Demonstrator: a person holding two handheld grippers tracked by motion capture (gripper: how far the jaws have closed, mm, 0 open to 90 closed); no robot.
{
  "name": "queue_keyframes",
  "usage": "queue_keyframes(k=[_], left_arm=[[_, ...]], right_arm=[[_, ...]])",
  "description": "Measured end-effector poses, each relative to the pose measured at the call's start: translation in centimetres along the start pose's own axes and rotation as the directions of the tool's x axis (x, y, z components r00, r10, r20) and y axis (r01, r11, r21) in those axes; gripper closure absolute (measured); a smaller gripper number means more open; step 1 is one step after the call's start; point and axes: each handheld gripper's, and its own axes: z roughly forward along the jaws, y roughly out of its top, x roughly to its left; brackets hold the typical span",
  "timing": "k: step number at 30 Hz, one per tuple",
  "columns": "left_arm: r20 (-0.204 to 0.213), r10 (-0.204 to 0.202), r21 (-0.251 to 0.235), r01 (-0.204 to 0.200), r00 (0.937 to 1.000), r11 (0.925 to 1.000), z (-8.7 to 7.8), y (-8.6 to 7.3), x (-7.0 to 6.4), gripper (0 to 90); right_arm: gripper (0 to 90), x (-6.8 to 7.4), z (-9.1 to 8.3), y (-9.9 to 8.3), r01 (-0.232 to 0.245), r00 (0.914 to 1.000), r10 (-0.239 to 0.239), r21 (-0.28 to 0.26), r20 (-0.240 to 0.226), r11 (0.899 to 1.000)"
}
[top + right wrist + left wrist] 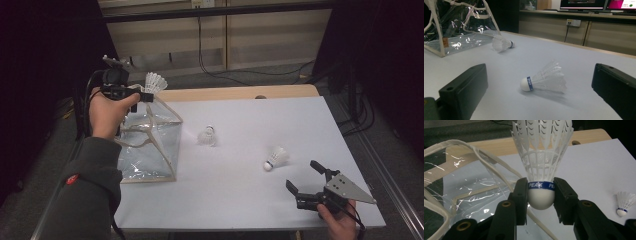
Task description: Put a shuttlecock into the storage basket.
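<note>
Right gripper (306, 186) is waiting near the tabletop's (240, 200) front edge, jaws wide, empty, facing shuttle 2 (544, 80). Farther off, left gripper (541, 195) is pinching shuttle 1 (541, 157) by its cork above the bag (150, 145). Next: lower, release inside.

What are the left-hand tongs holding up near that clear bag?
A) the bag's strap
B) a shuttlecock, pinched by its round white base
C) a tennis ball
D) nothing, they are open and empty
B: in the left gripper view the left tongs are closed on the white cork base of a shuttlecock, feathers upward, beside the clear bag.
</note>
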Motion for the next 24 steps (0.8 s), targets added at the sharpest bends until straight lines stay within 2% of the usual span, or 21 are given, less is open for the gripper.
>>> queue_keyframes(k=[19, 24], left_arm=[[-0.042, -0.027, -0.005, 0.027, 0.9987, 0.9996, -0.3, -0.1, 1.3, 65.6], [-0.061, -0.037, -0.018, 0.035, 0.9975, 0.9992, -0.4, -0.3, 1.7, 65.6]], right_arm=[[0.5, 0.0, 0.0, 0.0, -0.005, 1.0, 0.005, 0.0, 0.002, 1.0], [0.5, 0.0, 0.0, 0.0, -0.003, 1.0, 0.003, -0.001, 0.001, 1.0]])
